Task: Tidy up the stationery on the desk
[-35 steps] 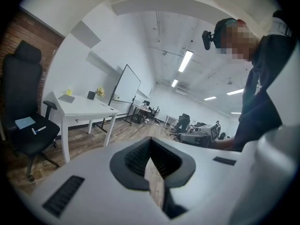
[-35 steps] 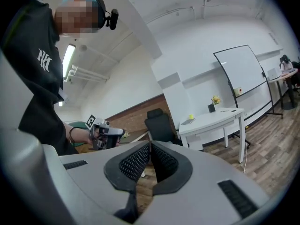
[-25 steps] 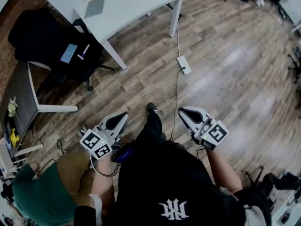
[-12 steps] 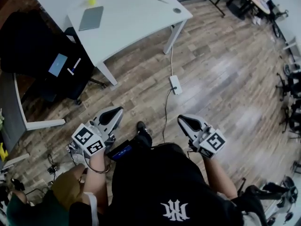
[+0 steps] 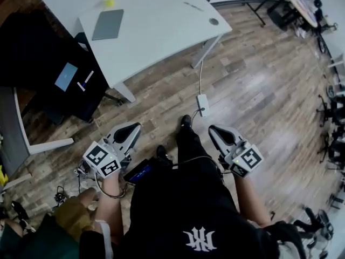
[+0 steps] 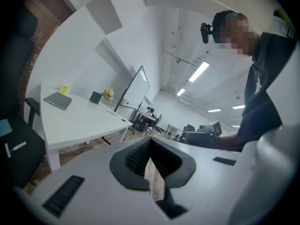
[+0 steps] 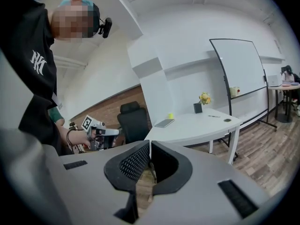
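Observation:
On the white desk (image 5: 156, 31) lie a grey notebook (image 5: 108, 24), a small yellow object (image 5: 109, 1), a pen (image 5: 192, 6) and a dark round thing (image 5: 214, 21). A black holder (image 7: 198, 108) with flowers stands at the desk's back. Both grippers hang over the wooden floor at waist height, well short of the desk. My left gripper (image 5: 135, 127) is shut and empty, its jaws meeting in the left gripper view (image 6: 150, 140). The same holds for my right gripper (image 5: 214, 129), shut on nothing in the right gripper view (image 7: 150, 143).
A black office chair (image 5: 48, 74) left of the desk carries a blue card (image 5: 67, 76) and a small pen. On the floor in front of the desk lies a power strip (image 5: 203, 105) with its cable. A whiteboard (image 7: 236, 69) stands behind the desk. Another person in green (image 5: 32, 242) crouches at the lower left.
The person has stepped towards the desk, which now shows larger and nearer in the head view. Both grippers stay shut and level at the waist.

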Demonstrator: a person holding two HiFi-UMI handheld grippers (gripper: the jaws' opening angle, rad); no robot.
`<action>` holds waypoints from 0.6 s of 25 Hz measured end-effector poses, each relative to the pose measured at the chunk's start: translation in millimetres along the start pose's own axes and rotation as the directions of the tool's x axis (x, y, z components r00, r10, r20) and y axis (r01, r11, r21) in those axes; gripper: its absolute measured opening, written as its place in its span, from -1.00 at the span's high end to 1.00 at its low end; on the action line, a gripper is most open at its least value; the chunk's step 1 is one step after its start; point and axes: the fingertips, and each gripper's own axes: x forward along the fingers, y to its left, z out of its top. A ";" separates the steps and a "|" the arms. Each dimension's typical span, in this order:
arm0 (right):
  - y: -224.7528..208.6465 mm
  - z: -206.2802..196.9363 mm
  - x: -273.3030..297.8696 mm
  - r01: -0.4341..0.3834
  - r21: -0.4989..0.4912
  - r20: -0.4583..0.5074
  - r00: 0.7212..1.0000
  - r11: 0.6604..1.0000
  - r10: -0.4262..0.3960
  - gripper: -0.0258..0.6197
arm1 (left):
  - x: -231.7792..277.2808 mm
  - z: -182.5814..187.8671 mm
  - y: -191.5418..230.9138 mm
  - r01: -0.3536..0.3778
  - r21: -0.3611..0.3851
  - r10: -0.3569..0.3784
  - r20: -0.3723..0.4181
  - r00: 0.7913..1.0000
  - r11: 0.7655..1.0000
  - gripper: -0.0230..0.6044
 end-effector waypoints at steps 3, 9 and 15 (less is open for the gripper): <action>-25.8 4.4 17.1 -0.025 0.001 0.004 1.000 1.000 0.025 0.81 | 13.4 4.3 16.5 -0.037 0.001 0.037 -0.003 0.999 0.999 0.92; -90.6 34.7 61.0 -0.123 -0.024 -0.031 0.992 0.992 0.122 0.81 | 59.0 35.6 59.2 -0.133 -0.018 0.133 0.009 0.991 0.991 0.92; -168.2 78.8 93.5 -0.193 -0.034 -0.035 0.981 0.981 0.192 0.81 | 126.1 88.0 81.8 -0.185 0.012 0.185 0.042 0.982 0.983 0.92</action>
